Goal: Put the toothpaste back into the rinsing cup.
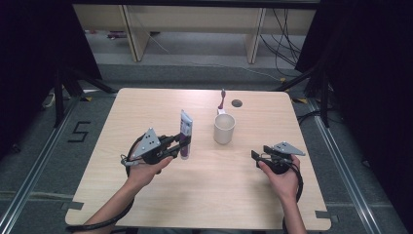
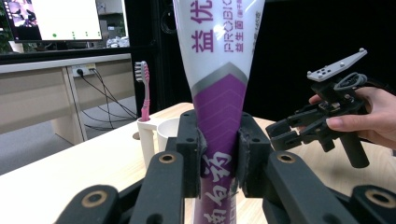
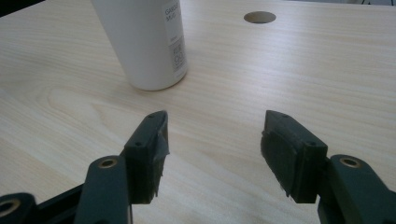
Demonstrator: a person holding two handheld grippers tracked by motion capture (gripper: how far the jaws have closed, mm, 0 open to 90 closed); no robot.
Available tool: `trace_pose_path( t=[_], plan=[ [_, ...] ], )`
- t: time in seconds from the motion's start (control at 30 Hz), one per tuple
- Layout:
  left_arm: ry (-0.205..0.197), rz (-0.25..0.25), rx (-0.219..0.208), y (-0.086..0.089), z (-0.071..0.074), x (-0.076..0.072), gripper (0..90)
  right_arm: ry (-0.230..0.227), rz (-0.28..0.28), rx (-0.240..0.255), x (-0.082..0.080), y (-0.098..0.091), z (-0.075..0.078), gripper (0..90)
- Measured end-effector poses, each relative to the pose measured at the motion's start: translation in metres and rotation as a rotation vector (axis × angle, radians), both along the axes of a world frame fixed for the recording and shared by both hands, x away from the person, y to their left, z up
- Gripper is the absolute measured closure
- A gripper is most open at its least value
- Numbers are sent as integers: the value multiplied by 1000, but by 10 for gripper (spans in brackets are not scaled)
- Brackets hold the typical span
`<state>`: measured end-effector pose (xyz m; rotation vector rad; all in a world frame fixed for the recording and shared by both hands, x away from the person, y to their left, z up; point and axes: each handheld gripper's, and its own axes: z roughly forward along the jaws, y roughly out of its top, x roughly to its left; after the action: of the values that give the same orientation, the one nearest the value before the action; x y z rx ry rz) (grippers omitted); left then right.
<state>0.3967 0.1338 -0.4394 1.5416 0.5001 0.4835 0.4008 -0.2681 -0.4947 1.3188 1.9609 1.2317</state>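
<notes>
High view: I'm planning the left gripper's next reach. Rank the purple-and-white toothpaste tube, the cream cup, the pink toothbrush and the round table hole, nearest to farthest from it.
1. Purple-and-white toothpaste tube, upright in the left gripper.
2. Cream cup, to the right.
3. Pink toothbrush, behind the cup.
4. Round table hole, farthest right.

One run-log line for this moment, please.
left gripper: shut on toothpaste tube, upright | right gripper: open, holding nothing | cup: on table, toothbrush beside
</notes>
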Motion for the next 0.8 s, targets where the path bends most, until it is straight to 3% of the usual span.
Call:
trace_pose_path(
  t=[0.07, 0.13, 0.2, 0.23, 0.27, 0.3, 0.33, 0.4, 0.47, 0.5, 0.53, 0.57, 0.6, 0.67, 0.7, 0.73, 0.8],
  plan=[
    [-4, 3, -1, 0, 1, 1, 744, 1, 12, 18, 0, 0, 1, 417],
    [-5, 6, -2, 0, 1, 2, 744, -11, 13, 1, 0, 0, 2, 417],
    [-9, 7, -1, -1, 1, 3, 745, 6, 1, 32, -2, 2, 3, 417],
    [-10, 8, 2, -2, 1, 3, 744, -14, 18, 17, -1, 0, 3, 417],
    [-10, 9, 2, -2, 1, 3, 744, -6, 10, 22, -2, 1, 5, 417],
    [-11, 9, -1, -3, 1, 3, 744, 0, 1, 51, -4, 4, 6, 417],
    [-12, 10, -1, -4, 1, 3, 744, -19, 10, 30, -4, 3, 8, 417],
    [-15, 5, 1, -5, 0, 3, 744, -14, 19, 48, -7, 7, 14, 417],
    [-17, 4, -1, -8, -1, 3, 744, -37, 21, 66, -9, 12, 20, 417],
    [-16, 4, 1, -9, -2, 3, 744, -57, 34, 40, -10, 12, 23, 417],
    [-15, 4, 5, -11, -2, 4, 744, -77, 49, 44, -9, 14, 26, 417],
    [-13, 4, 4, -12, -4, 4, 744, -69, 45, 67, -11, 18, 29, 417],
    [-11, 4, 6, -13, -4, 4, 744, -94, 74, 47, -10, 17, 32, 418],
    [-8, 4, 11, -16, -5, 6, 744, -73, 64, 84, -14, 25, 38, 420],
    [-7, 6, 13, -17, -6, 7, 744, -90, 81, 90, -14, 27, 39, 422],
    [-5, 8, 12, -18, -6, 7, 744, -113, 96, 65, -13, 29, 42, 423],
    [-6, 9, 13, -21, -6, 8, 744, -106, 109, 105, -16, 36, 46, 425]
  ],
)
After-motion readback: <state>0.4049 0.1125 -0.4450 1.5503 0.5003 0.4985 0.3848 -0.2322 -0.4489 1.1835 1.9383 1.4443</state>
